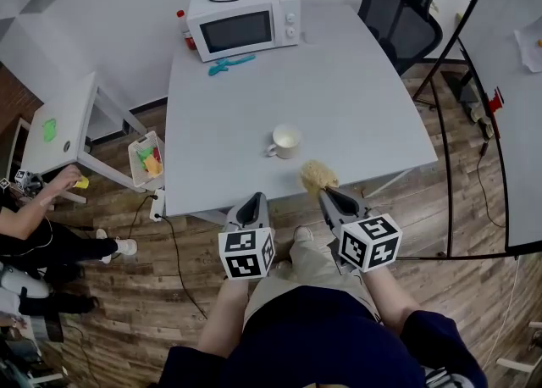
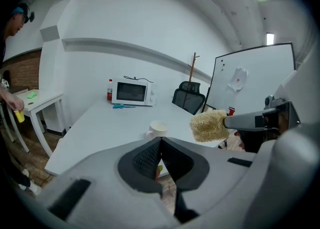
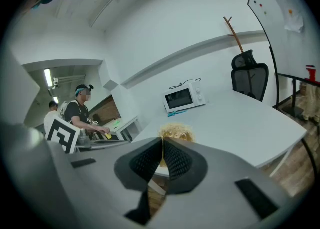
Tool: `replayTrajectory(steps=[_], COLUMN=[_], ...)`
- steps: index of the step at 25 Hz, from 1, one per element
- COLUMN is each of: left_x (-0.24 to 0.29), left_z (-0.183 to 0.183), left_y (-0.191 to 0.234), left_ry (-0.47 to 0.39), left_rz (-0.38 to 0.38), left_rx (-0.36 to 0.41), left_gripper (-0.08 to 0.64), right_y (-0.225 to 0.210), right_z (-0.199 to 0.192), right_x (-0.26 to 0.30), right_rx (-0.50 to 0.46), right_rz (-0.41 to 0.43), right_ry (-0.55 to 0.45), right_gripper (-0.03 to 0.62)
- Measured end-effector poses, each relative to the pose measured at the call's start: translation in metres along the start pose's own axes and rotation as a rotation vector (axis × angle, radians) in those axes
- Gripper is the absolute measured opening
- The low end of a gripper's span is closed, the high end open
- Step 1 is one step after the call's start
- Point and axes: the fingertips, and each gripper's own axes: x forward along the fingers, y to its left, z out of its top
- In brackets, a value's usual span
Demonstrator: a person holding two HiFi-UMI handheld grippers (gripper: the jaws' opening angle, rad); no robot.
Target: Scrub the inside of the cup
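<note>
The right tool (image 1: 328, 195) pinches a straw-coloured scrubber (image 1: 318, 175); the left tool (image 1: 252, 202) is pressed together, empty. The cup (image 1: 286, 141) stands upright on the worktop (image 1: 356, 81), apart from both. Best brace it with the left, then lower the scrubber straight in.

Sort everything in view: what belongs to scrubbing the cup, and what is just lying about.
For the job: cup; scrub sponge, gripped in the right hand-held gripper; left hand-held gripper, shut and empty.
Lying about: microwave; blue tool; bottle; office chair; basket.
</note>
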Motion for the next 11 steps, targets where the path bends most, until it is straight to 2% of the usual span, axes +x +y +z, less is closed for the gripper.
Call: replayTrajectory(steps=[11], left_x=[0.0009], left_z=[-0.0019], left_y=[-0.0016], left_ry=[0.009], left_rz=[-0.016], left_rx=[0.000], left_gripper=[0.017], right_y=[0.0000], right_z=[0.0064], right_x=[-0.0031], right_rx=[0.009], right_rz=[-0.008], right_ry=[-0.031], right_gripper=[0.031])
